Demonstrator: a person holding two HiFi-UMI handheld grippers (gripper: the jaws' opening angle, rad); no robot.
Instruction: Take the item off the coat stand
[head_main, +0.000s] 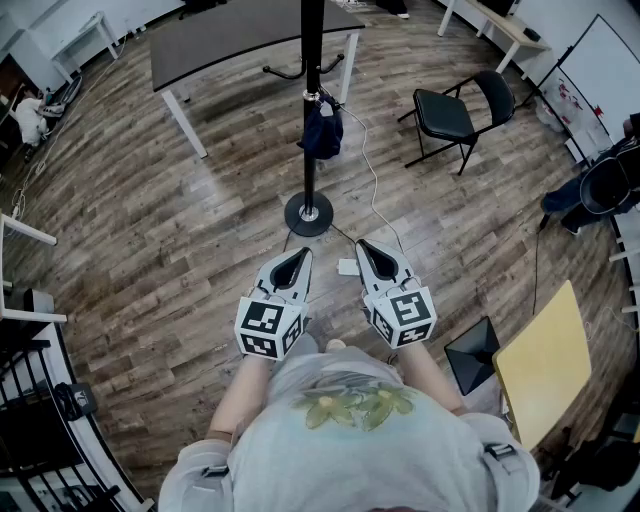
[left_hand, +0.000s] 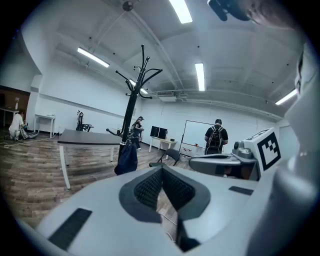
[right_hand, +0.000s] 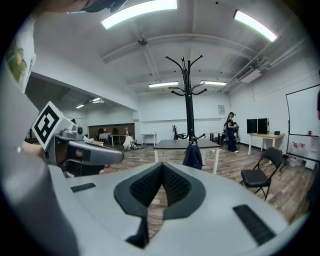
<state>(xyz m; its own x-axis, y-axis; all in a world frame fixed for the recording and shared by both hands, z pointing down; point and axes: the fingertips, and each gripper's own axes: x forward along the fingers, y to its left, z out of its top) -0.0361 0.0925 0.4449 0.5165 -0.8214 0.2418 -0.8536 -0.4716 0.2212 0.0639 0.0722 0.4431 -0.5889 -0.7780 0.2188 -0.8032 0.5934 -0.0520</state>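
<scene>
Navy item, a soft dark bag or garment (which one I cannot tell), hangs from a low hook on the black coat stand, above the round base and well ahead of the person. Head view: left tongs and right tongs sit side by side close to the body, pointing toward the stand; neither touches anything. A white cable runs over the wood floor from beside the stand toward the person's feet; a folding chair stands far right. Left gripper view: left tongs pressed together, nothing between the pads; item far off, left of centre, against the pole. Right gripper view: right tongs likewise pressed together and empty; item low on the stand, just right of centre, a dark table behind it. Judgement: approach not begun. Risks: the cable lies on the walking line and could catch a foot; a sideways pull instead of a lift could snag the item on its hook and rock the stand on its small base; tongs must spread before contact or they will only push the item away.
</scene>
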